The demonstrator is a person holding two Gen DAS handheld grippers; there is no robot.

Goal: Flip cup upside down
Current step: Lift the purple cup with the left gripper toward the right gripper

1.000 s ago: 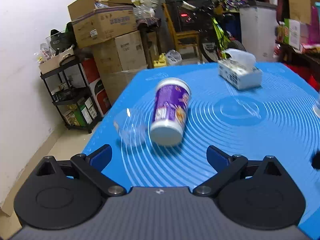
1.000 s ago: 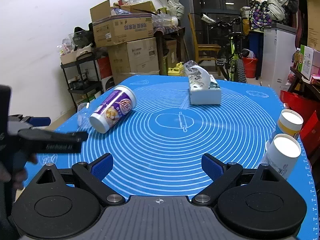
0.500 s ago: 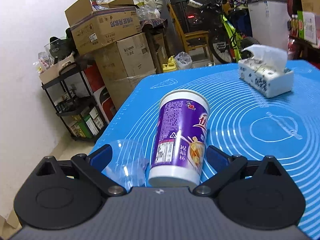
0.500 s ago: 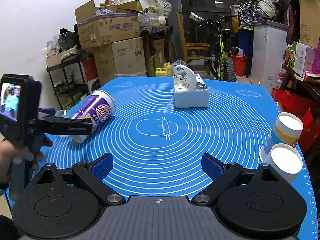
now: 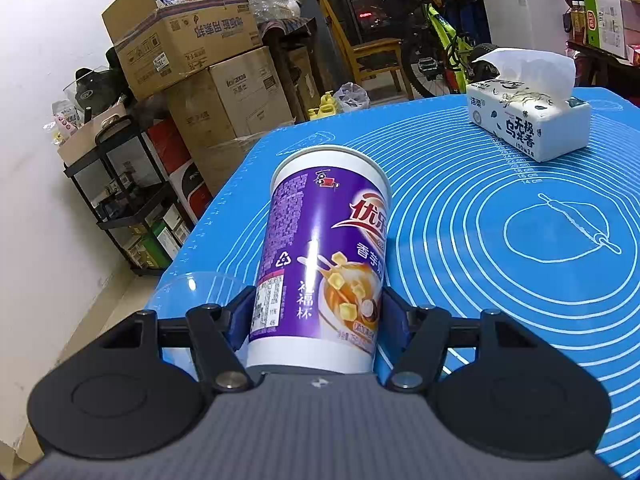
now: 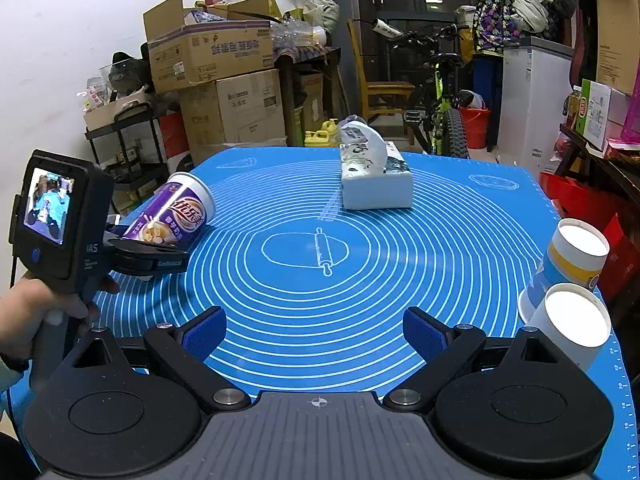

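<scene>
**Purple cup clamped at its base, lying tilted at the bench's left edge**

Left wrist view: purple cup [image 5: 324, 264] with white rim and white base band lies on its side, mouth pointing away from the camera, base nearest the left gripper [image 5: 318, 316]. Jaws are clamped on the cup, one blue pad pressed against each side of its lower wall, just above the white base band. Clear plastic cup [image 5: 188, 300] sits immediately left of the purple one, partly hidden behind the left finger. Blue silicone mat [image 5: 500, 312] with white concentric rings covers the bench. Tissue box [image 5: 528, 124] stands far right on the mat, a tissue sticking up from its top. Cardboard boxes [image 5: 208, 68] are stacked past the bench edge.

Right wrist view: right gripper [image 6: 316, 332] sits low over the near edge of the mat [image 6: 360, 308]; jaws wide apart, nothing between the blue pads. Purple cup [image 6: 176, 216] is at the left edge of the bench, tilted, mouth raised toward the far side, base held in the left gripper [image 6: 154, 250]. Person's hand [image 6: 36, 312] grips that tool's handle; a small lit screen faces the camera. Tissue box [image 6: 374, 178] stands beyond the mat's centre. Two white-mouthed paper cups [image 6: 572, 284] lean at the right edge, touching each other, well apart from the purple cup.
</scene>
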